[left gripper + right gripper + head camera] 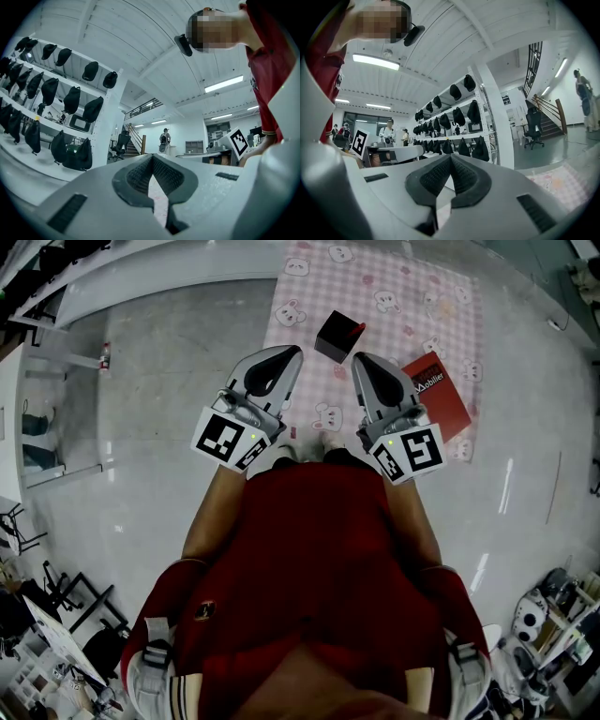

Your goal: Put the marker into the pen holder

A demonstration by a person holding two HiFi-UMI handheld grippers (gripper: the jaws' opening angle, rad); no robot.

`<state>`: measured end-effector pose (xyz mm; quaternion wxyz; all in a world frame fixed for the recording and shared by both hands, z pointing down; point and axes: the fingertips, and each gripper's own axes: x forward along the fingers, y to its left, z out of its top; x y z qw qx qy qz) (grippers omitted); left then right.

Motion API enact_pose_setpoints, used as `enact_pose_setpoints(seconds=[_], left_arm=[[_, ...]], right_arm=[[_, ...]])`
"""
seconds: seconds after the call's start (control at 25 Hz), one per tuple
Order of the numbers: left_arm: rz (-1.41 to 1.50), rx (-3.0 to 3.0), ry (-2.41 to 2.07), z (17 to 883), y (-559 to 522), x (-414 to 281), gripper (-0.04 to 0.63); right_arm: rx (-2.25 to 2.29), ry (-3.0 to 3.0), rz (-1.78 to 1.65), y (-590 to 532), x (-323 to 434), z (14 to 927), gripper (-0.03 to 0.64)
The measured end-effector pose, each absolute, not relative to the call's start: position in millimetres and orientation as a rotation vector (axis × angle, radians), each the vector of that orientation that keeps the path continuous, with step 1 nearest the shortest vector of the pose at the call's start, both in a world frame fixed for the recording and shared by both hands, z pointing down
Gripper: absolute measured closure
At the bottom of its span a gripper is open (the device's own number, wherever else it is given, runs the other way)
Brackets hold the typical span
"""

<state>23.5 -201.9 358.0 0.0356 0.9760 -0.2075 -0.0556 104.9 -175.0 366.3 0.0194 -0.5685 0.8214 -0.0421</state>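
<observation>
A red shirt (319, 549) hides the person's legs. The left hand-held gripper (291, 352) and the right hand-held gripper (359, 359) are both pinched closed and empty. On the floor mat (412, 296), a red marker (359, 330) pokes from the black pen holder (336, 338). A half-covered red booklet (442, 395) reads "…obilier".

A red booklet (442, 397) lies on the pink mat (394, 334) (bear-printed).

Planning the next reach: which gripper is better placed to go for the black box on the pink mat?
Right, narrowly. In the head view the black box sits just past the right gripper and farther from the left gripper. Both are shut and empty, so either could probably go.
</observation>
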Motion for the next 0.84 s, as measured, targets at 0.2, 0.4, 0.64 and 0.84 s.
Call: enact_pose_setpoints(seconds=[0.2, 0.4, 0.64, 0.84], left_arm=[[-0.170, 3.001, -0.619, 358.8, -197.6, 21.9, 0.589], [-0.165, 3.005, -0.601, 358.7, -195.2, 17.2, 0.589], [-0.159, 3.007, -0.581, 361.2, -194.0, 16.8, 0.589], [-0.156, 3.011, -0.568, 360.5, -193.7, 22.3, 0.589]], right_arm=[[-1.784, 2.540, -0.133, -170.2, 104.0, 368.5, 0.618], [-1.800, 2.533, -0.132, -167.5, 98.6, 368.4, 0.618], [-1.819, 2.525, -0.131, -165.1, 97.7, 371.0, 0.618], [-1.830, 2.518, -0.134, -164.7, 103.6, 371.5, 0.618]])
